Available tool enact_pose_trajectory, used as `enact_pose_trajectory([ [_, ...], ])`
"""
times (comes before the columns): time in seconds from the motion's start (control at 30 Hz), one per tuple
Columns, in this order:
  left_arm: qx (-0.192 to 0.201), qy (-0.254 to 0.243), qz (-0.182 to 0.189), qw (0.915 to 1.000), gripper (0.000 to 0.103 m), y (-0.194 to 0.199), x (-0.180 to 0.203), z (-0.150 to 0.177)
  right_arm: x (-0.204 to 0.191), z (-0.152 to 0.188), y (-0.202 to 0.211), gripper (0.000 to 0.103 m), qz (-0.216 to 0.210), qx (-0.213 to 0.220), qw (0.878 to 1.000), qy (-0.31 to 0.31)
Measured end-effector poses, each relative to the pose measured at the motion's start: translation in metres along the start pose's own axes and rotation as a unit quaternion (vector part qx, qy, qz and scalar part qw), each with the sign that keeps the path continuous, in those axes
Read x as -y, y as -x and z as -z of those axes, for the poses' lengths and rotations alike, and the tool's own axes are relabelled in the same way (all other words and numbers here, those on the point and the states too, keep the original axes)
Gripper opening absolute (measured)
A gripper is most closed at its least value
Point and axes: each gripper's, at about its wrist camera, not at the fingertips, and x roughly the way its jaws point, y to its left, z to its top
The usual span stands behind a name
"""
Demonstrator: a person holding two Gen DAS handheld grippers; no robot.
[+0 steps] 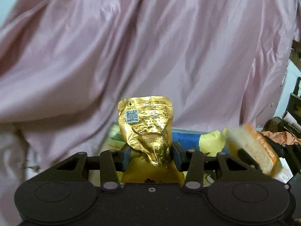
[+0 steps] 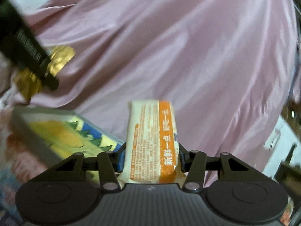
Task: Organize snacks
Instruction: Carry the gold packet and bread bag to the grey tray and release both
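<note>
My left gripper point(image 1: 151, 155) is shut on a crumpled gold foil snack pouch point(image 1: 148, 126) that stands upright between its pads, printed back and a QR code facing the camera. My right gripper point(image 2: 150, 157) is shut on a white and orange snack packet point(image 2: 150, 143), held upright. In the left wrist view that packet point(image 1: 254, 148) shows blurred at the right. In the right wrist view the gold pouch point(image 2: 58, 60) shows at the upper left, clamped in the dark left gripper point(image 2: 47, 73). Both snacks hang above a colourful box point(image 2: 62, 133).
A person's pink shiny garment point(image 1: 150, 47) fills the background of both views, close ahead. The yellow, blue and green box point(image 1: 190, 137) lies below the grippers. Dark clutter and orange cloth point(image 1: 282, 135) sit at the far right.
</note>
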Motion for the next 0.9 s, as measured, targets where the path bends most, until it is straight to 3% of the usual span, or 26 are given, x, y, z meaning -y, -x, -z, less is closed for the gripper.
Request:
enact_pose_trajectory([
  [0.07, -0.021, 0.009, -0.001, 0.9997, 0.047, -0.021, 0.005, 0.001, 0.008, -0.002, -0.015, 0.053, -0.002, -0.010, 1.000, -0.019],
  [0.13, -0.045, 0.015, -0.004, 0.9989, 0.047, -0.039, 0.008, 0.006, 0.013, -0.002, -0.027, 0.029, -0.009, -0.027, 0.999, -0.040],
  [0.17, -0.058, 0.018, -0.008, 0.9981, 0.047, -0.048, 0.009, 0.008, 0.014, -0.001, -0.031, 0.026, -0.010, -0.034, 0.998, -0.044],
  [0.33, -0.093, 0.026, -0.015, 0.9952, 0.048, -0.074, 0.014, 0.018, 0.013, 0.017, -0.042, 0.026, -0.034, -0.073, 0.995, -0.055],
  [0.5, -0.110, 0.035, -0.016, 0.9932, 0.055, -0.084, 0.013, 0.020, 0.013, 0.022, -0.040, 0.041, -0.035, -0.062, 0.995, -0.065],
  [0.57, -0.108, 0.041, -0.018, 0.9932, 0.070, -0.077, 0.014, 0.023, 0.016, 0.020, -0.040, 0.048, -0.035, -0.060, 0.995, -0.074],
  [0.63, -0.102, 0.041, -0.021, 0.9937, 0.080, -0.069, 0.012, 0.022, 0.018, 0.015, -0.045, 0.054, -0.034, -0.057, 0.994, -0.083],
  [0.9, -0.067, 0.044, -0.032, 0.9963, 0.099, -0.024, 0.011, 0.010, 0.040, -0.003, -0.025, 0.088, -0.017, -0.023, 0.993, -0.112],
])
